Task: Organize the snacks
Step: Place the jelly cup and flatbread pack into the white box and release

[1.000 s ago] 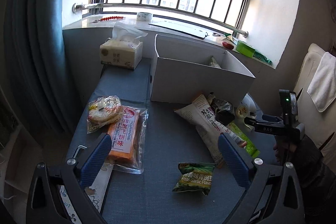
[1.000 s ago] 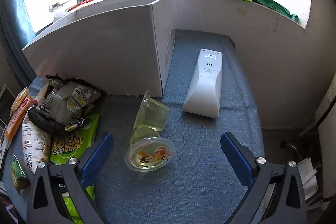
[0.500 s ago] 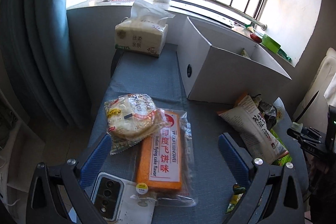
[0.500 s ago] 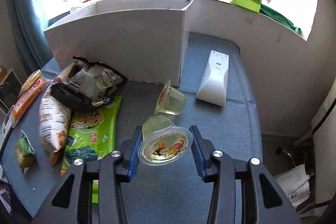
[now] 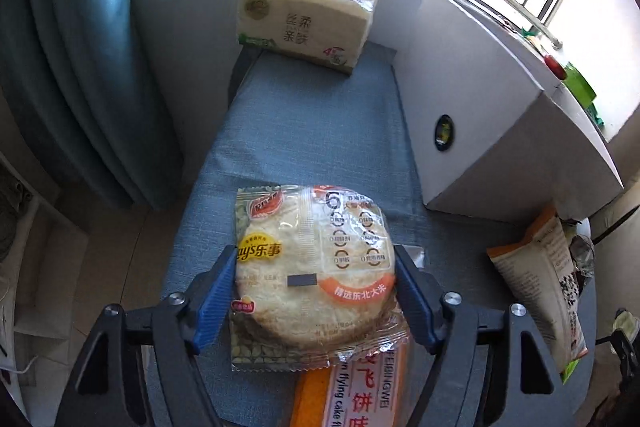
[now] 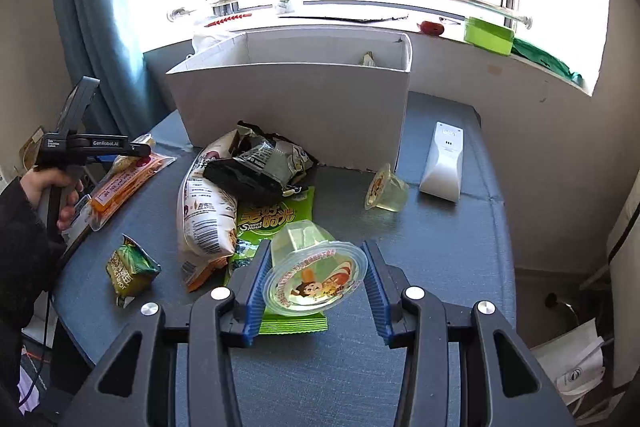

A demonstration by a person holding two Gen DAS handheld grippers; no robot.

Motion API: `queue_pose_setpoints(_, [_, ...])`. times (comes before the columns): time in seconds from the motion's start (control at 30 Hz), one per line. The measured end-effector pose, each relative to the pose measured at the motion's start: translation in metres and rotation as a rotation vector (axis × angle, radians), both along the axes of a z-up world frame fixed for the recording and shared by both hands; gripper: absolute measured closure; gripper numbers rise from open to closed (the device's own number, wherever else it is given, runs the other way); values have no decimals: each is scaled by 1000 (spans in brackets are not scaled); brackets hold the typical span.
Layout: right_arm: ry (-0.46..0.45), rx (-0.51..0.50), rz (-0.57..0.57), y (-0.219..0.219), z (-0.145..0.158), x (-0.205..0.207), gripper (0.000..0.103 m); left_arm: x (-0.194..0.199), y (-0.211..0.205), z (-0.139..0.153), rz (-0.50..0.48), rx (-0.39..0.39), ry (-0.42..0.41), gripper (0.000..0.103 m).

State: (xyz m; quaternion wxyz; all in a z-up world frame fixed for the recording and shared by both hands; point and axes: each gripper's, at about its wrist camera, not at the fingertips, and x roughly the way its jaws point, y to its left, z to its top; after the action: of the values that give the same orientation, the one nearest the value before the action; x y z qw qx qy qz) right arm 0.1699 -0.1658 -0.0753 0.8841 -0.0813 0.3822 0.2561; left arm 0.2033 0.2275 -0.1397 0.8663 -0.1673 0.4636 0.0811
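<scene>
Compared with a second ago, my left gripper (image 5: 314, 301) has travelled from the middle of the surface (image 5: 316, 131) to the round rice cracker pack (image 5: 312, 271), which now fills the gap between its blue pads. The jaws were spread wide then; now they are closing around the pack, and the pads sit at its edges, though I cannot tell whether they press yet. The pack lies partly on top of the orange cake packet (image 5: 352, 391), near the surface's left end.

My right gripper (image 6: 316, 285) stood open above a jelly cup (image 6: 316, 279) lying on the cloth a second ago. Now its jaws pinch that cup by the rim, lid facing the camera, and the cup is lifted clear of the surface above the green seaweed packet (image 6: 276, 223). A second jelly cup (image 6: 386, 191) remains on its side near the box corner.

Containers: the white cardboard box (image 6: 296, 103) stands open at the back of the surface; only the tip of one packet (image 6: 369, 59) shows above its far wall, the rest of its inside being hidden. The tissue pack (image 5: 308, 23) behind the left gripper has one sheet pulled up.
</scene>
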Motion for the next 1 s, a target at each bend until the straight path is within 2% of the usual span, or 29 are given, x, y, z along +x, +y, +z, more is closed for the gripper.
queue_pose_setpoints(0.1, [-22,26,7,0,10,-2,55,-15,-15,22,-29,48,-83,25])
queue_pose_setpoints(0.17, [-46,39,11,2,19,0,55,-26,-27,49,-67,40,-177,25])
queue_pose_setpoints(0.23, [-55,65,11,5,29,9,55,-31,-44,77,-104,70,-257,25])
queue_pose_setpoints(0.33, [-58,112,16,13,43,30,55,-30,-70,114,-181,87,-375,25])
queue_pose_setpoints(0.4, [-65,117,15,21,52,52,55,-16,-84,131,-210,103,-417,25])
queue_pose_setpoints(0.5, [-67,168,-3,29,65,91,55,16,-95,148,-220,90,-436,25])
queue_pose_setpoints(0.6, [-57,213,-39,36,77,130,55,56,-111,158,-224,125,-431,25])
queue_pose_setpoints(0.77, [-92,131,-79,54,89,179,55,100,-127,163,-234,123,-427,25])
queue_pose_setpoints(0.8, [-86,135,-93,54,89,188,55,109,-128,163,-234,131,-414,25])
queue_pose_setpoints(0.87, [-44,168,-97,53,89,205,55,126,-126,161,-231,125,-376,17])
queue_pose_setpoints(0.9, [-18,185,-103,52,88,212,45,133,-125,160,-220,130,-354,4])
queue_pose_setpoints(0.93, [5,199,-115,51,86,216,16,135,-125,160,-208,144,-347,0])
queue_pose_setpoints(0.97, [12,212,-125,49,85,218,4,133,-124,160,-210,158,-347,0])
queue_pose_setpoints(1.0, [3,223,-133,46,85,217,0,130,-125,161,-219,166,-349,0])
